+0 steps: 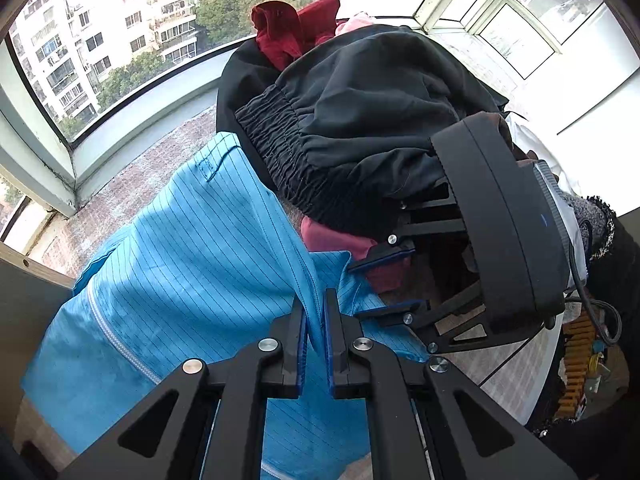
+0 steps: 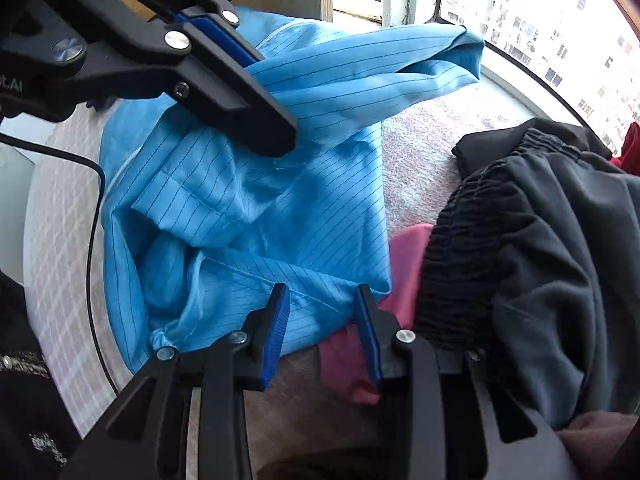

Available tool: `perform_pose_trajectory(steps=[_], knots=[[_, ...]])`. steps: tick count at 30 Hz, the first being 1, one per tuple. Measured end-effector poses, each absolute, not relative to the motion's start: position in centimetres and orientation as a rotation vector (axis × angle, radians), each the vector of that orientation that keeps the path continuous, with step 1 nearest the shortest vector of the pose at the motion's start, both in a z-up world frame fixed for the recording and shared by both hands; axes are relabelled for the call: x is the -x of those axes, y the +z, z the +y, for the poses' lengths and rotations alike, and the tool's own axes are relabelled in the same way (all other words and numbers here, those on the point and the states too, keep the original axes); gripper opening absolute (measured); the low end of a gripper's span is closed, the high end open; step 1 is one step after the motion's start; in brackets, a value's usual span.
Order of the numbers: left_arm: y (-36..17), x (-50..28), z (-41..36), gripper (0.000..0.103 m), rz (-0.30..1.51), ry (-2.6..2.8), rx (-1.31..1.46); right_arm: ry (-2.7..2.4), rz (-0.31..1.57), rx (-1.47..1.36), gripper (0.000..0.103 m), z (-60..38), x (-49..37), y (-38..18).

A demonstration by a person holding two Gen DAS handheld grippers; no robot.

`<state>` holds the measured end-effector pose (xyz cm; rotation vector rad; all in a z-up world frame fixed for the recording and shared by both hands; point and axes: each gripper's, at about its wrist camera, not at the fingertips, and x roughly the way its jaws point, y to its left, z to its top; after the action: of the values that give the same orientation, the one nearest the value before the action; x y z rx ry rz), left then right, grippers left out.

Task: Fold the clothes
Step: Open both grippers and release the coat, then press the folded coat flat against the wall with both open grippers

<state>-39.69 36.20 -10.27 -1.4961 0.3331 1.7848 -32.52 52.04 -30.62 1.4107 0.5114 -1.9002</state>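
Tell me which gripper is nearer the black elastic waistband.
Right. The right gripper is open just beside the black elastic waistband, over the blue garment's hem. The left gripper is shut on blue fabric farther away.

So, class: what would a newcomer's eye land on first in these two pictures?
The bright blue striped garment spread on the table, with a fold pinched in the shut left gripper. Beside it rises a dark heap of clothes topped with red, while the open right gripper hovers at the blue hem.

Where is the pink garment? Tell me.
In the right wrist view, the pink garment lies low and right of centre, between the blue jacket and the black pants.
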Motion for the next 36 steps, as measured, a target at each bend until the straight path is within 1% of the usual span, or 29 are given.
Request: perform_pose_trajectory(steps=[3, 5, 10, 13, 15, 16, 17, 20, 22, 23, 25, 26, 27, 29, 30, 33, 35, 36], knots=[[-10.6, 39.8, 36.5, 0.006, 0.346, 1.783, 1.504, -1.917, 0.523, -1.390, 0.033, 52.5, 32.7, -30.3], [-10.8, 39.9, 36.7, 0.006, 0.344, 1.785, 1.505, -1.938, 0.488, -1.414, 0.033, 53.1, 32.8, -30.4], [-10.9, 39.9, 37.2, 0.006, 0.325, 1.781, 1.501, -1.977, 0.304, -1.428, 0.033, 55.7, 32.4, -29.9], [-11.7, 40.3, 38.2, 0.006, 0.306, 1.767, 1.518, -1.957, 0.315, -1.463, 0.033, 55.6, 31.9, -30.7], [-13.2, 41.1, 38.9, 0.011, 0.246, 1.747, 1.558, -1.980, 0.261, -1.502, 0.033, 56.8, 31.7, -30.4], [-14.1, 41.6, 39.2, 0.015, 0.202, 1.725, 1.586, -2.002, 0.212, -1.524, 0.033, 57.7, 31.5, -30.0], [-15.0, 42.0, 39.6, 0.021, 0.144, 1.688, 1.613, -2.029, 0.170, -1.537, 0.033, 58.6, 31.3, -29.5], [-15.0, 42.5, 39.9, 0.021, 0.041, 1.658, 1.626, -2.117, 0.081, -1.502, 0.033, 60.7, 29.4, -27.4], [-12.2, 42.0, 39.2, 0.021, 0.072, 1.718, 1.533, -2.158, 0.032, -1.450, 0.034, 61.1, 26.6, -26.2], [-10.5, 41.6, 38.3, 0.021, 0.103, 1.769, 1.485, -2.174, 0.013, -1.414, 0.034, 60.0, 26.9, -25.6], [-7.5, 40.5, 35.6, 0.026, 0.138, 1.877, 1.395, -2.162, -0.029, -1.337, 0.034, 55.4, 30.2, -26.0], [-6.4, 39.7, 33.7, 0.030, 0.140, 1.922, 1.359, -2.146, -0.051, -1.318, 0.034, 53.7, 31.8, -26.8], [-5.8, 39.0, 31.7, 0.035, 0.142, 1.965, 1.338, -2.130, -0.061, -1.314, 0.034, 50.9, 33.5, -27.2], [-5.9, 37.8, 27.3, 0.040, 0.146, 2.046, 1.338, -2.092, -0.069, -1.332, 0.034, 46.8, 35.8, -27.7], [-6.3, 37.3, 25.2, 0.040, 0.148, 2.080, 1.355, -2.082, -0.054, -1.362, 0.034, 45.9, 36.0, -28.0], [-10.7, 36.3, 19.4, 0.040, 0.092, 2.113, 1.529, -2.075, 0.034, -1.507, 0.035, 47.6, 33.1, -28.7], [-13.6, 35.9, 16.3, 0.038, 0.059, 2.132, 1.654, -2.065, -0.013, -1.530, 0.034, 48.5, 33.0, -28.4], [-14.3, 36.0, 15.1, 0.037, 0.027, 2.145, 1.676, -2.074, -0.039, -1.523, 0.034, 48.9, 33.0, -27.9]])
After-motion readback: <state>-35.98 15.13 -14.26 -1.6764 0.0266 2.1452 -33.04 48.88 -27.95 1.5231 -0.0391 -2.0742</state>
